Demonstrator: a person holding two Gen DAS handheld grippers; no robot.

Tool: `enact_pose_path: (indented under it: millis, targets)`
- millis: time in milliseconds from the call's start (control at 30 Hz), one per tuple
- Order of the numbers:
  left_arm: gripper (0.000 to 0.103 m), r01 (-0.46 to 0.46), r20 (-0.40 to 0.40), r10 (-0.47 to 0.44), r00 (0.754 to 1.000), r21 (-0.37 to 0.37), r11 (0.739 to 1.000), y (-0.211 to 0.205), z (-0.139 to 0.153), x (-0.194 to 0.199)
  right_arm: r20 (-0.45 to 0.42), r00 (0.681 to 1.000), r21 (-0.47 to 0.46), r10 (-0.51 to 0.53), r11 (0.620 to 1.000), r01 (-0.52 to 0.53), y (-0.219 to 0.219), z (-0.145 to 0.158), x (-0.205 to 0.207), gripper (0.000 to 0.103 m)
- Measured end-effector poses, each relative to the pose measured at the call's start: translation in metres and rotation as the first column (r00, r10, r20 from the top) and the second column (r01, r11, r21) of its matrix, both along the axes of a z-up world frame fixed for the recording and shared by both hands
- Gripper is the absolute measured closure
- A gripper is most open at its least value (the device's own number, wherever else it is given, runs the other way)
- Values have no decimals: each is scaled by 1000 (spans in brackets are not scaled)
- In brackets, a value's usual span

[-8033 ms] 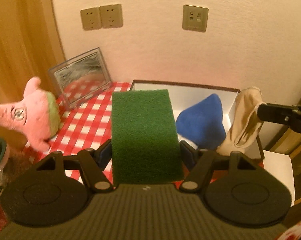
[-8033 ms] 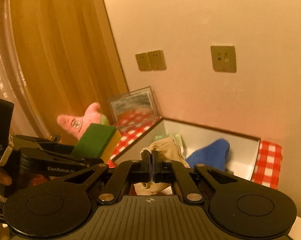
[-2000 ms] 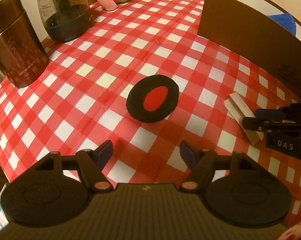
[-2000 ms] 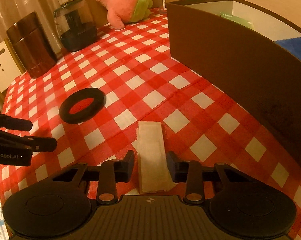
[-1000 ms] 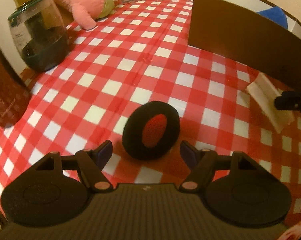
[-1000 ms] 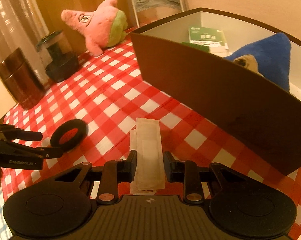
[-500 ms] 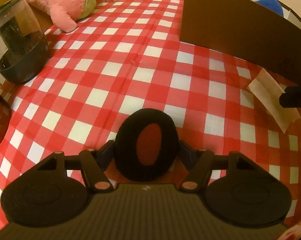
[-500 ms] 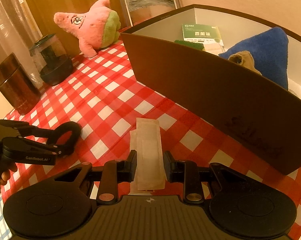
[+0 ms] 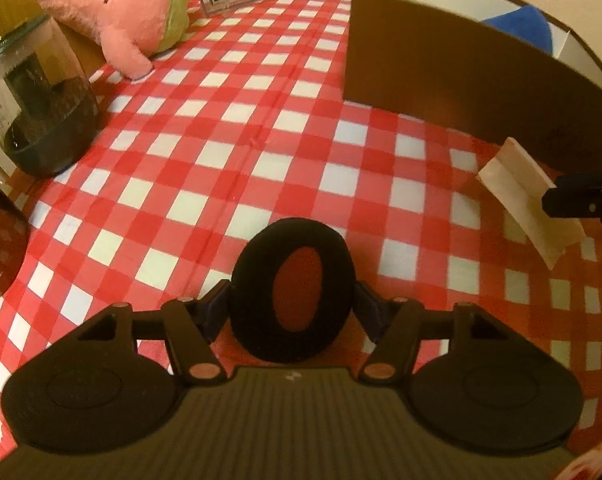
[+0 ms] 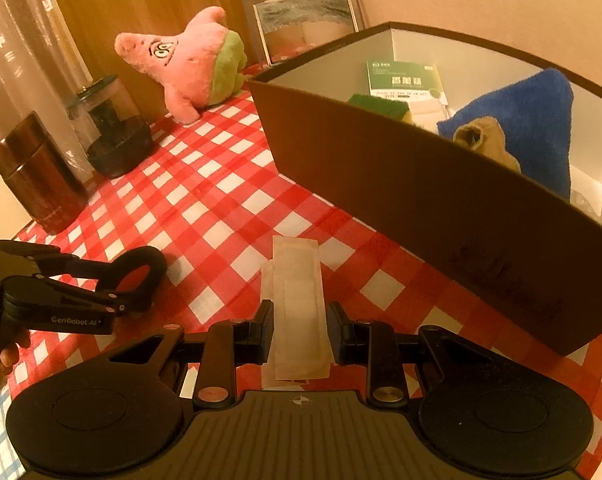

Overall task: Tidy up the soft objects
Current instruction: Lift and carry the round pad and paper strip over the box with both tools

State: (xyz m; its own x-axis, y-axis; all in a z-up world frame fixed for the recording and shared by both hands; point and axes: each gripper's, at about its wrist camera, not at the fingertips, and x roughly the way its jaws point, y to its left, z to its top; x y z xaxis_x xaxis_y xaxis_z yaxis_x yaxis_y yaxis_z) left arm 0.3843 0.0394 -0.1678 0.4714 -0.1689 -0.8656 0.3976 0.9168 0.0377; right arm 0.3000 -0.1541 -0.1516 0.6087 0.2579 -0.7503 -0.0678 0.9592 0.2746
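My left tool point(image 9: 293, 308) has just been closing, and its pads now press both sides of the black foam ring point(image 9: 293, 292), which stands tilted up off the red-checked surface point(image 9: 221, 152). My right tool point(image 10: 299, 332) grips the flat beige paper packet point(image 10: 299, 300) by its long edges; the packet's far end points toward twelve o'clock. In the right wrist view the brown box point(image 10: 401, 184) lies at two o'clock, holding a blue towel point(image 10: 541, 120), a tan cloth point(image 10: 485, 140) against it, a green sponge point(image 10: 377, 105) and a green-printed packet point(image 10: 405, 78). The pink star plush point(image 10: 189, 68) sits at eleven o'clock beside a picture frame point(image 10: 305, 16); a glass jar point(image 10: 113, 128) and a brown canister point(image 10: 37, 176) stand at ten o'clock.
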Motion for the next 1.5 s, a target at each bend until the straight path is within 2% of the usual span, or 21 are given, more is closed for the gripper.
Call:
enact_pose_path:
  millis: [433, 967, 1233, 1500]
  targets:
    - [40, 67, 84, -65, 994, -25, 997, -34, 58, -11, 94, 996, 11, -9, 1000, 8, -15, 50, -26, 74]
    - [40, 183, 187, -169, 968, -64, 981, -122, 124, 10, 222, 968, -20, -120, 992, 128, -71, 118, -45, 74]
    - [40, 230, 208, -212, 955, -66, 971, -171, 138, 31, 251, 951, -36, -180, 980, 195, -112, 132, -35, 74]
    - [40, 257, 219, -242, 945, -44, 965, -209, 139, 53, 245, 942, -52, -228, 968, 247, -141, 130, -14, 74]
